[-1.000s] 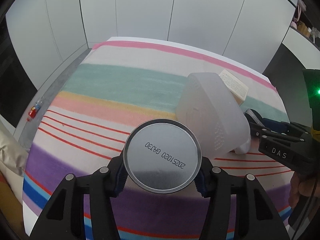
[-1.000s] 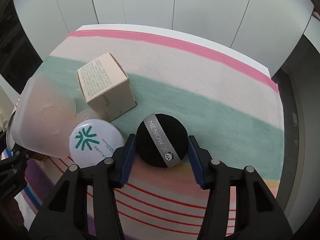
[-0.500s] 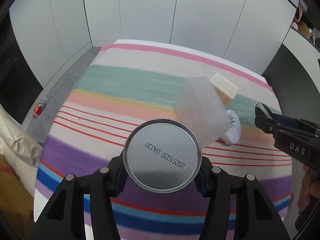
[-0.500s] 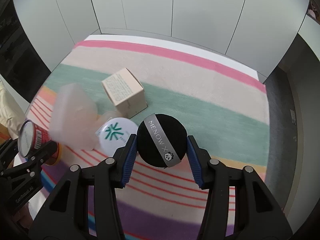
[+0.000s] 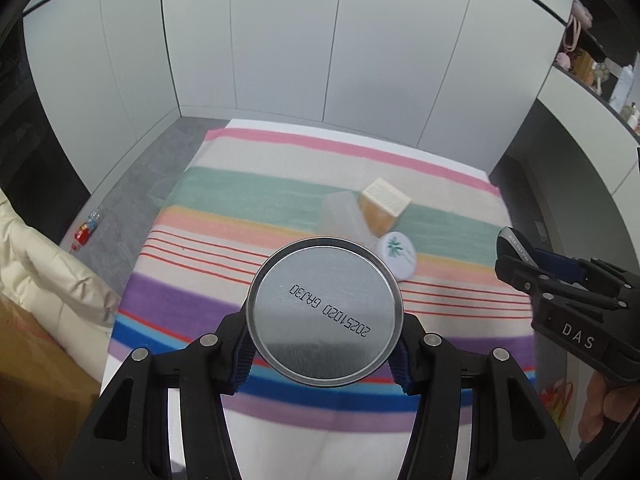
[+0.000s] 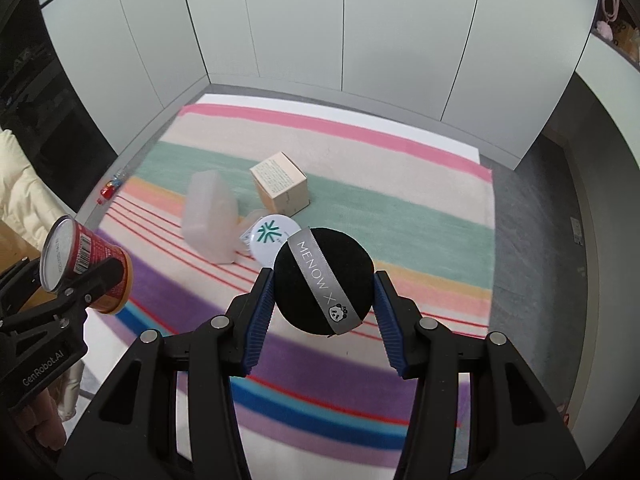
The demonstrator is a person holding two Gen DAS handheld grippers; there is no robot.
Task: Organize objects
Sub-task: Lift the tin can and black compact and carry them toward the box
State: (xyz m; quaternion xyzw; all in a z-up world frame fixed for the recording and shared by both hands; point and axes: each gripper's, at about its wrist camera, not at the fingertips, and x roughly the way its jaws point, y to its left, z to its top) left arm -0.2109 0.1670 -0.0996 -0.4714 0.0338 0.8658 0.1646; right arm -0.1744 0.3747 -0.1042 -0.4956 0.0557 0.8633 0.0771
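Both my grippers hold something above the striped cloth [image 5: 304,184].
My left gripper [image 5: 324,354] pinches a can [image 5: 323,311]; my right gripper [image 6: 324,312] pinches a black puff [image 6: 316,280].

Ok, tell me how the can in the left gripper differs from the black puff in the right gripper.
The can is a red printed cylinder with a shiny metal end; the black puff is a flat, matte disc crossed by a grey ribbon. The can's end bears a stamped code; the puff's ribbon reads MENOW X with a panda. Both are round, and each is clamped off the striped blanket, in the left gripper and right gripper.
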